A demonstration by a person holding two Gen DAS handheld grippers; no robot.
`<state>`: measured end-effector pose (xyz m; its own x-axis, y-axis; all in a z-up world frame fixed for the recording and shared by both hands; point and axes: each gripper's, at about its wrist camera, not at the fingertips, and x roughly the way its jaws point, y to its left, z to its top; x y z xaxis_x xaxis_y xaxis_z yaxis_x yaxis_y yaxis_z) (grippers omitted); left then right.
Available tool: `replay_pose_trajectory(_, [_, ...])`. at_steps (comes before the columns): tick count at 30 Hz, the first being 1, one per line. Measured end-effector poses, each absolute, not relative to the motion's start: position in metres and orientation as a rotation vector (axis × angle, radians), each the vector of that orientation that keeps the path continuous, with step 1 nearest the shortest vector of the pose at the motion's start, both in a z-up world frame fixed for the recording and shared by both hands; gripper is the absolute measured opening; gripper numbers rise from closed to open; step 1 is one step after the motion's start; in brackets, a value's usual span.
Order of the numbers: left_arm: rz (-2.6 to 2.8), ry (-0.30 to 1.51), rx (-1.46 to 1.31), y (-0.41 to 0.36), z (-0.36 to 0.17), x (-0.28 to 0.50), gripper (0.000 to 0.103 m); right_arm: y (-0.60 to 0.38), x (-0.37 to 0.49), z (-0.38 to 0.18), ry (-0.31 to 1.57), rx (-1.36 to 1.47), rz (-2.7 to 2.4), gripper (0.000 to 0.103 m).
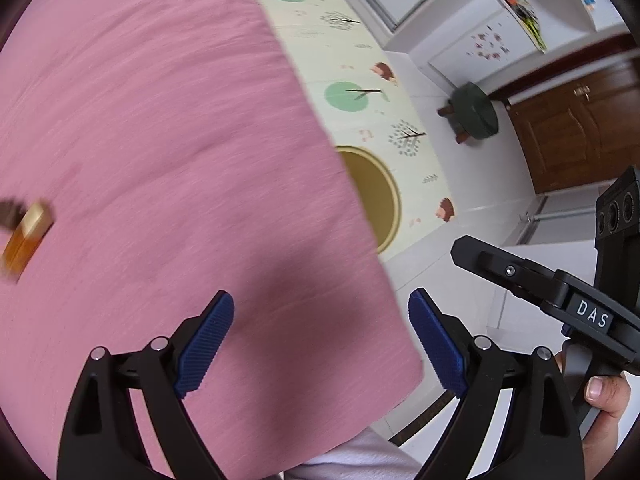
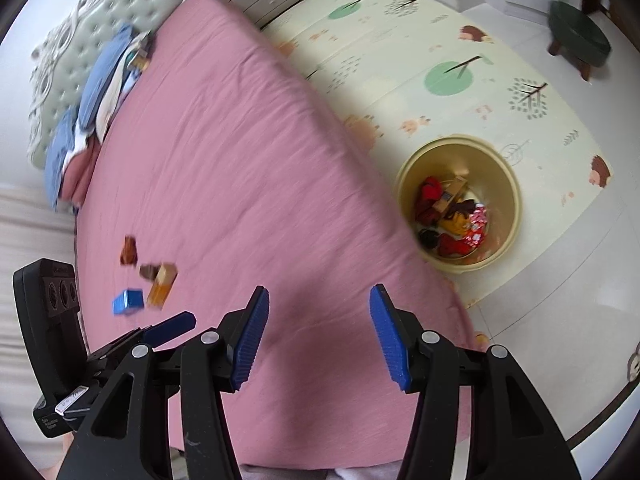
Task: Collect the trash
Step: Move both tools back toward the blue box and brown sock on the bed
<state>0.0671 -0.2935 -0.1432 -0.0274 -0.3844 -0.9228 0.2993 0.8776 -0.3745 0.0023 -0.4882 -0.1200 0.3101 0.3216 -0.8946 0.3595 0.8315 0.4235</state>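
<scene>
Left wrist view. Left tongs apart, nothing between the pads, poised over the near corner of the pink bed. One amber box at the far left edge on the bed, blurred, with a dark brown scrap touching its upper end. Bin on the play mat just beside the bed, half hidden behind the mattress edge. Right tongs seen side-on at lower right; jaw state not readable from here. One green stool well apart on the tiles.

Right wrist view. Right tongs apart and empty, above the bed. Trash remaining on the bed, counted: one blue box, one amber box, one dark scrap touching it, one red-brown wrapper slightly beyond; four pieces (blur makes the scrap count uncertain). Bin on the mat, fully visible, several red and orange wrappers plus a carton inside; exact number not determinable. Left tongs at lower left, pointing toward the cluster.

Judged step: reach for the next piece, cluster being nearer the left tongs. Recommended: take the outermost item first (blue box), approach from above with pads square to its flat sides, press lightly into the soft bedding, avoid nudging the amber box. Carry clear of the mattress edge before release over the bin.
</scene>
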Motion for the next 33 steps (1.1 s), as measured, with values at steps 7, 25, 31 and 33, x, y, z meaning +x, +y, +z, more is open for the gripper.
replay_pose_trajectory(7, [-0.445,1.500,-0.141,-0.217,-0.148,0.060,0.089,-0.418,0.006,-0.125,1.323,0.564,0.056,0.052])
replay_pose_trajectory(25, [-0.239,1.442,-0.337,-0.047,-0.151,0.055,0.089,-0.249,0.038,-0.130,1.385,0.400,0.254,0.052])
replay_pose_trajectory(31, [-0.136,1.422,-0.437,0.012,-0.157,0.064,0.089,-0.196,0.066,-0.134,1.409,0.327,0.338,0.052])
replay_pose_trajectory(33, [-0.097,1.414,-0.478,0.030,-0.161,0.069,0.089,-0.177,0.078,-0.135,1.413,0.289,0.371,0.052])
